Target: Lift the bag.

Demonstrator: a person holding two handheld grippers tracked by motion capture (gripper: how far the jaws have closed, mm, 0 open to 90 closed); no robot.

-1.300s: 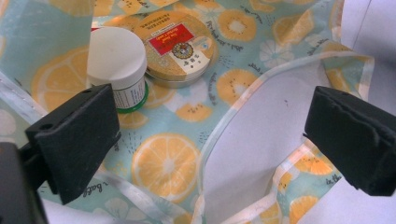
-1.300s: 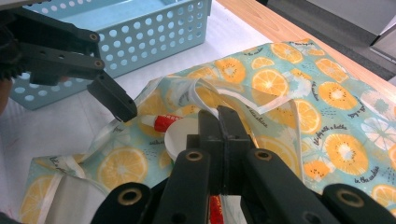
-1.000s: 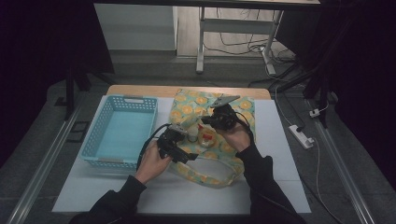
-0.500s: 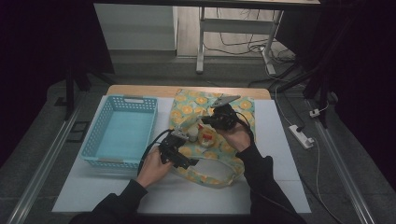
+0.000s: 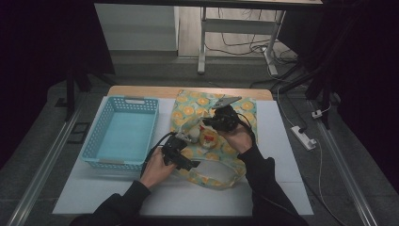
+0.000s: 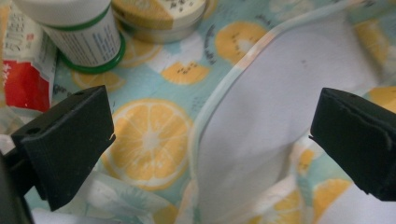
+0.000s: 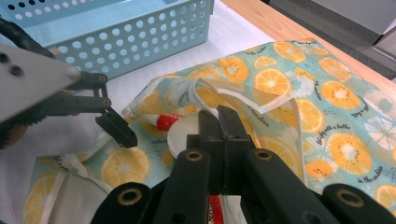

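An orange-print cloth bag point(image 5: 235, 155) lies flat on the white mat, with a white bottle with a green band point(image 6: 79, 28), a round tin point(image 6: 159, 14) and a red-and-white tube point(image 6: 21, 70) on top of it. My left gripper point(image 5: 186, 150) hovers low over the bag's pale trim point(image 6: 219, 93) with its jaws wide open point(image 6: 210, 130) and nothing between them. My right gripper point(image 7: 219, 112) is shut on the bag's rim point(image 7: 205, 93), holding that edge lifted just above the bottle's white cap point(image 7: 184, 133) and the tube point(image 7: 166, 121). The two grippers are close together.
A light blue perforated basket point(image 5: 127, 100) stands empty at the left on the mat, a short way from the bag point(image 7: 327, 93). A wooden table edge point(image 5: 141, 90) runs along the far side. Bare mat point(image 5: 282, 141) lies right of the bag.
My left gripper has shifted slightly toward the near side along the bag's edge. The right gripper has stayed in place on the rim.
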